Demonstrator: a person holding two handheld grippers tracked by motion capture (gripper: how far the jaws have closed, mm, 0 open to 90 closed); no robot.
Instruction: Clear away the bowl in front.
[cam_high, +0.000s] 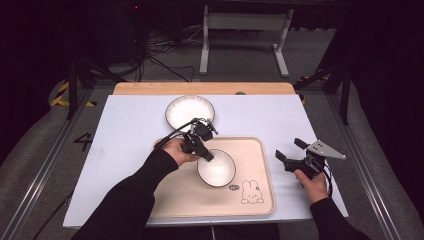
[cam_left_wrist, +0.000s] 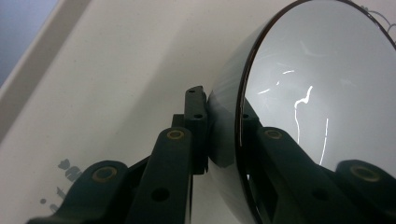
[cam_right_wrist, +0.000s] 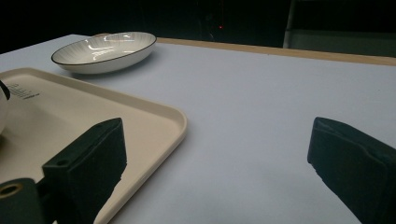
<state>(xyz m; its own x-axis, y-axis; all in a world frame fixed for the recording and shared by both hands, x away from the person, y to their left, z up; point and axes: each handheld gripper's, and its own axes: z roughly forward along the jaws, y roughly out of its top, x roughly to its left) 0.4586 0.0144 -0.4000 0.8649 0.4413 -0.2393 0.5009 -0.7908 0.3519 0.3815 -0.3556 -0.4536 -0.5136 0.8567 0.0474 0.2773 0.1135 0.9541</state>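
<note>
My left hand-held gripper is clamped on the rim of the white bowl, one jaw inside and one against the outer wall, as the left gripper view shows with the bowl tipped up on edge. The bowl sits over the middle of the beige tray, near the printed rabbit. I judge I am either setting it down or lifting it; either way I should keep the rim pinch firm and level the bowl before it meets the tray. My right hand-held gripper waits with jaws wide apart over the bench, beside the tray's right edge. The ribbed plate lies beyond the tray.
</note>
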